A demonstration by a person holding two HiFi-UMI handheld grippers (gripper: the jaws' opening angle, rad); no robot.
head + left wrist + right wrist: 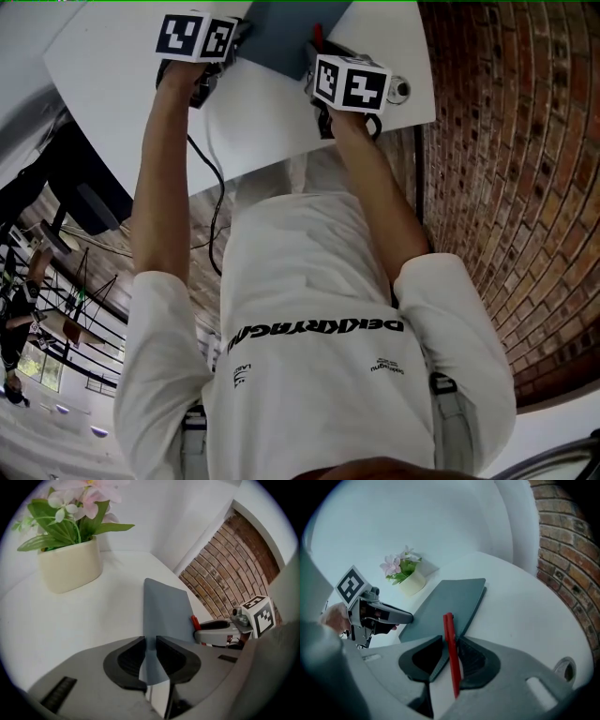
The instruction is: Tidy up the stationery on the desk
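Observation:
A flat grey-blue notebook (279,34) lies across the back of the white desk (112,84), held between both grippers. In the left gripper view the notebook (167,605) stands edge-on, and my left gripper (151,657) is shut on its near edge. My right gripper (450,657) is shut on a red pen (449,637), which points forward over the notebook (447,603); the notebook's near corner also runs in between those jaws. In the head view, the left gripper (234,45) and right gripper (314,56) sit at the notebook's two sides, their fingertips hidden under the marker cubes.
A cream pot of pink flowers (70,564) stands at the desk's back corner, also visible as the pot (411,583) in the right gripper view. A brick wall (516,187) runs along the desk's right side. A round cable hole (565,667) is near the right edge.

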